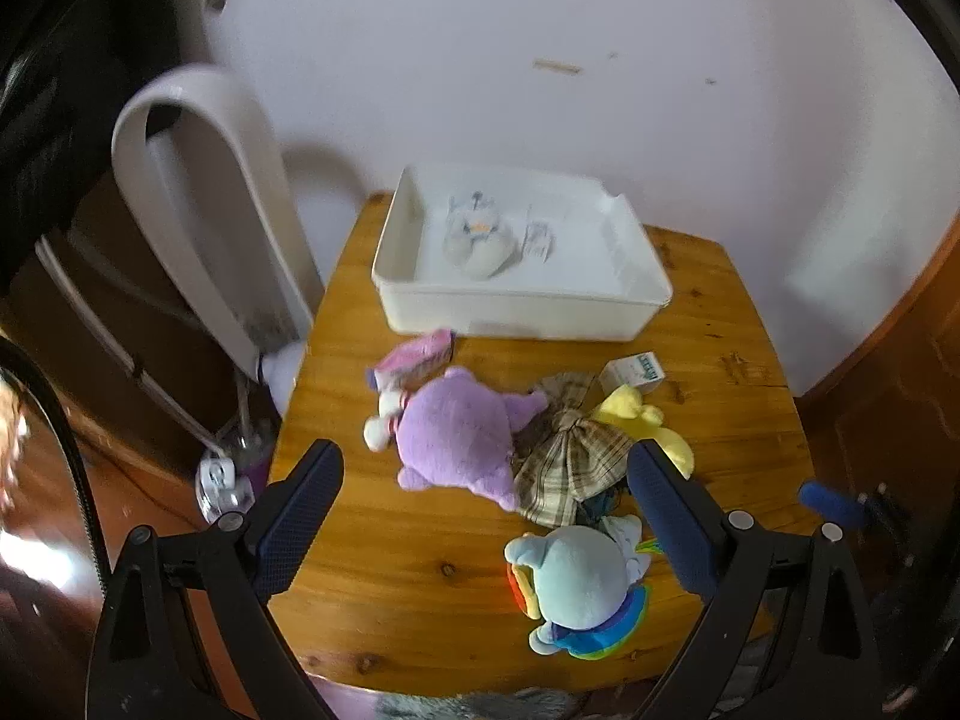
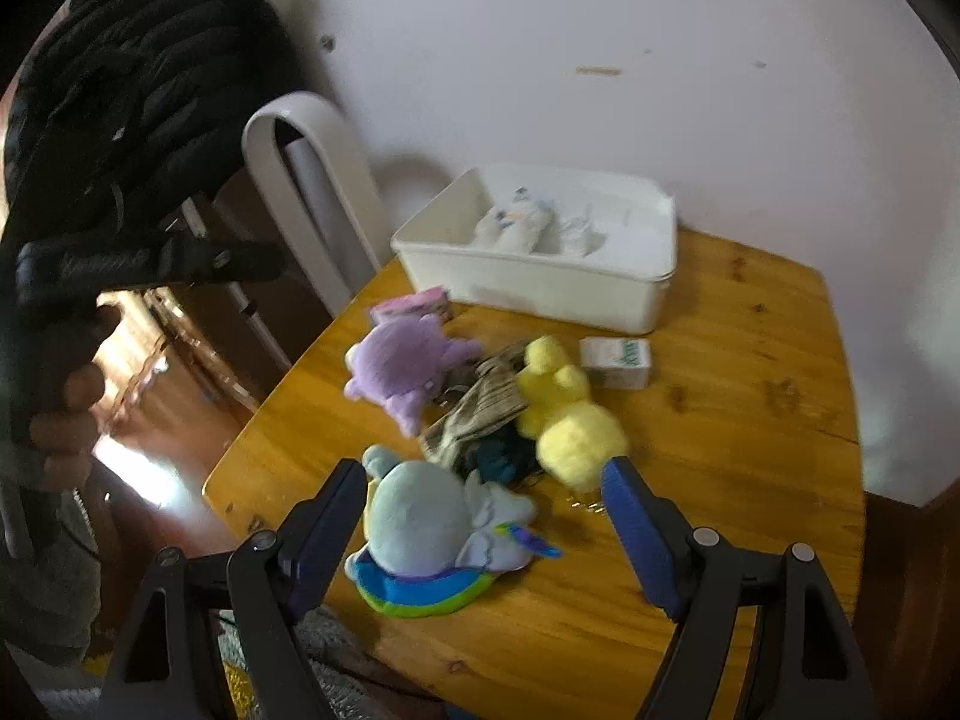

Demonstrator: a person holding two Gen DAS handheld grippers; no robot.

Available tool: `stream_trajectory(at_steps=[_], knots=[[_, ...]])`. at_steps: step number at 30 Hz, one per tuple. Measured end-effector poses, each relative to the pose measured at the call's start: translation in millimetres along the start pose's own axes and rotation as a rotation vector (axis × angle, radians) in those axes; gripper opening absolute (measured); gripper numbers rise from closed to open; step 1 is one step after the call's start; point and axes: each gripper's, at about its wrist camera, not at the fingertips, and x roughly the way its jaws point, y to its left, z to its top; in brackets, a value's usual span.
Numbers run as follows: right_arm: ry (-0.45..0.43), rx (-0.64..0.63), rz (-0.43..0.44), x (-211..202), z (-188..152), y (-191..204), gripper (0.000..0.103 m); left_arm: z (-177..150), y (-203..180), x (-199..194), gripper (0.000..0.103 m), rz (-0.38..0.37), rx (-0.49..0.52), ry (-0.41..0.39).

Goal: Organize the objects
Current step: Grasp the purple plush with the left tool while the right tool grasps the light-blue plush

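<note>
A white bin (image 1: 516,306) (image 2: 540,288) stands at the back of the wooden table (image 1: 720,372) (image 2: 750,420), with a pale plush toy (image 1: 477,234) (image 2: 513,222) inside. In front lie a purple plush (image 1: 456,432) (image 2: 402,360), a plaid cloth bundle (image 1: 564,462) (image 2: 480,408), a yellow plush (image 1: 648,420) (image 2: 570,420) and a light-blue rainbow plush (image 1: 582,582) (image 2: 420,528). A pink box (image 1: 420,354) (image 2: 414,303) and a small white carton (image 1: 633,372) (image 2: 615,360) sit near the bin. My left gripper (image 1: 486,474) hangs open above the purple plush. My right gripper (image 2: 483,486) is open over the light-blue plush.
A white bladeless fan (image 1: 198,210) (image 2: 312,192) stands left of the table. A black-sleeved arm (image 2: 120,90) and a hand (image 2: 66,408) hold the left gripper's handle. A blue fingertip (image 1: 831,501) of the other gripper shows at the right. Wooden floor lies below left.
</note>
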Motion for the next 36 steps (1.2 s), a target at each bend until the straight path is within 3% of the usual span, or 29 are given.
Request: stream_trajectory(at_steps=[5, 14, 21, 29, 36], knots=[[0.052, -0.067, 0.033, 27, -7, 18, 0.081, -5, 10, 24, 0.096, 0.024, -0.059, 0.054], [0.14, -0.182, 0.002, 87, -20, 46, 0.081, 6, 31, 82, 0.096, 0.067, -0.208, 0.135], [0.185, -0.222, -0.015, 117, -27, 57, 0.081, 9, 37, 137, 0.096, 0.103, -0.225, 0.229], [0.217, -0.261, -0.08, 138, -37, 61, 0.082, -1, 48, 173, 0.096, 0.059, -0.259, 0.326], [0.204, -0.278, -0.083, 139, -41, 61, 0.083, -3, 48, 186, 0.099, 0.019, -0.304, 0.338]])
